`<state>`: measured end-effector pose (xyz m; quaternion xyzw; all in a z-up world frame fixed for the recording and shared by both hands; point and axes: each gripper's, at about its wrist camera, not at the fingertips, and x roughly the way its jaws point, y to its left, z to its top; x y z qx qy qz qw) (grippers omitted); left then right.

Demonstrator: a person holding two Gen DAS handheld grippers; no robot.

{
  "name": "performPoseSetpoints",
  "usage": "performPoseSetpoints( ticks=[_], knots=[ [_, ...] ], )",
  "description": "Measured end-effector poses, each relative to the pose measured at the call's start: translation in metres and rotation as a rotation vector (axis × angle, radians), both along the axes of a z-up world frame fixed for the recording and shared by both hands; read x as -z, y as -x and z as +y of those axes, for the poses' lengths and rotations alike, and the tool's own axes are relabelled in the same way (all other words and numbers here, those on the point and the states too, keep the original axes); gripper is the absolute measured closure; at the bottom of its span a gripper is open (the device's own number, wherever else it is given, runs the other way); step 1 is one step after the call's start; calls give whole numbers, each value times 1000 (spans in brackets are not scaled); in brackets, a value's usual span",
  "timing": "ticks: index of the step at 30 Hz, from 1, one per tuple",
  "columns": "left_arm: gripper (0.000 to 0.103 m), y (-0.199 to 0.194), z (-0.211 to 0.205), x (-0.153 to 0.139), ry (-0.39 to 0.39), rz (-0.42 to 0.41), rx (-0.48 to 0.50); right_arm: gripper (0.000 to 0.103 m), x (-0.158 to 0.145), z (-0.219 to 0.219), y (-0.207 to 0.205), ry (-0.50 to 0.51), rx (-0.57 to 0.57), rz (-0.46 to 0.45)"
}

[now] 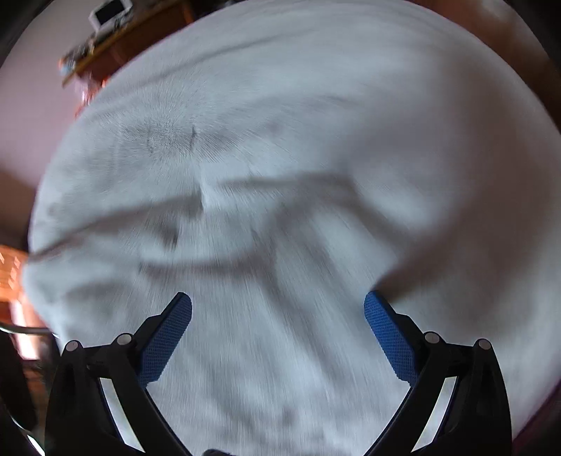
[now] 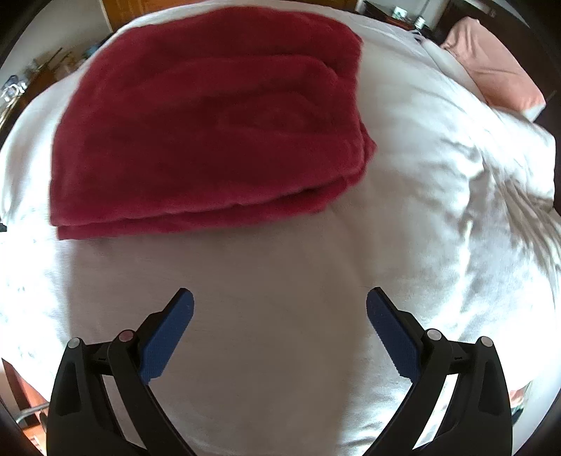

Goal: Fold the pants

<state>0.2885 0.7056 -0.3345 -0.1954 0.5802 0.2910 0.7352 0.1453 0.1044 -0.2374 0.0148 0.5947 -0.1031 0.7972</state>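
Across the right wrist view, a wide white bedsheet (image 2: 280,266) covers the bed and fills most of the field. On its far half lies a folded, dark red plush garment (image 2: 210,122), stacked in several layers with its thick folded edges facing the camera. From this view alone it cannot be confirmed that this red item is the pants; it is the only folded textile visible.

Right gripper (image 2: 279,301): both blue textured fingers (image 2: 168,336) stand wide apart over bare sheet. Nothing lies between them. The gripper is well short of the red garment, with a strip of white sheet between.

Upper right of the same view: a pale pink pillow (image 2: 491,66) rests at the edge of the bed, next to rumpled white bedding (image 2: 508,168).

Left gripper (image 1: 278,303): the blue fingers (image 1: 389,336) are likewise spread wide, with nothing clamped. This view is heavily motion-blurred. It shows only a pale grey-white cloth surface (image 1: 280,140) with soft creases and shadows across the centre. Whether the fingertips touch the cloth cannot be determined.

Upper left of the left wrist view: a wooden shelf (image 1: 115,45) carries a small white device with a dark screen (image 1: 110,15), set against a pale wall.
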Motion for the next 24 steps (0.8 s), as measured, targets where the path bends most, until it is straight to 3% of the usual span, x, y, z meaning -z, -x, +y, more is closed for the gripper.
performPoseSetpoints(
  ticks=[5, 10, 15, 19, 22, 24],
  knots=[
    [5, -11, 28, 21, -17, -88, -33, 3, 6, -16, 2, 50, 48, -5],
    [5, 4, 25, 27, -106, -239, -37, 3, 11, -45, -5, 105, 113, -22],
    [5, 18, 20, 28, -165, -290, -33, 3, 15, -78, -15, 124, 143, -34],
    [5, 28, 1, 25, -219, -318, -50, 3, 14, -121, -19, 139, 195, -63],
    [5, 39, -15, 27, -287, -391, -80, 3, 12, -157, -21, 147, 246, -89],
    [5, 39, -17, 26, -287, -423, -86, 3, 14, -184, -24, 152, 284, -101]
  ],
)
